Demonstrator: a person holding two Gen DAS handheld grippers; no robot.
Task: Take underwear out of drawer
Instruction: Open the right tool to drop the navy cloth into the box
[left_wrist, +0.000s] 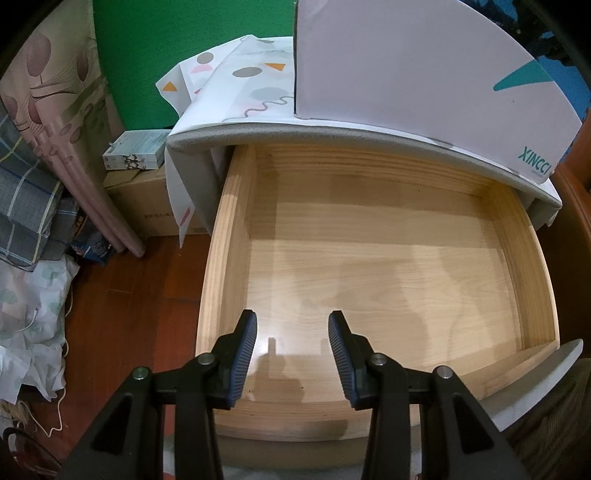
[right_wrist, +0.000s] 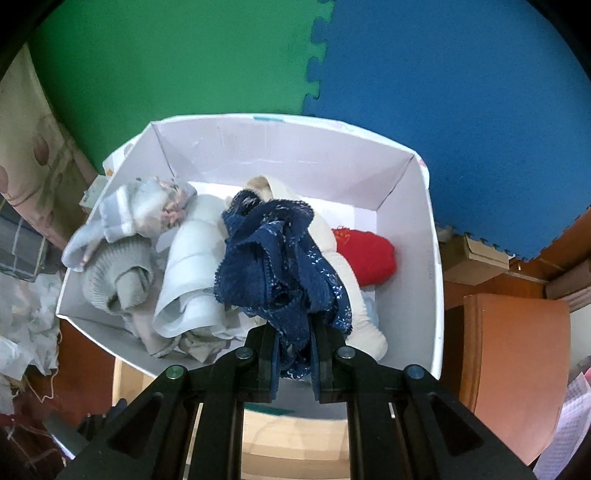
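Note:
The pale wooden drawer (left_wrist: 229, 229) is pulled out, and its floor shows no clothing in the left wrist view. My left gripper (left_wrist: 292, 317) hangs over the drawer's front part, open, with nothing between its blue pads. In the right wrist view my right gripper (right_wrist: 294, 332) is shut on a dark blue lace underwear (right_wrist: 273, 254). The bunched fabric hangs over a white cardboard box (right_wrist: 280, 151). Several other garments lie in that box, among them a red piece (right_wrist: 365, 254), a white folded piece (right_wrist: 192, 266) and a grey knit piece (right_wrist: 110, 277).
The white box (left_wrist: 406, 66) stands on the cabinet top above the drawer, on a patterned cloth (left_wrist: 236, 85). Green and blue foam mats (right_wrist: 184, 55) cover the wall. Cardboard boxes (left_wrist: 147, 206), bedding and bags crowd the red-brown floor at left. An orange-brown stool (right_wrist: 517, 362) stands at right.

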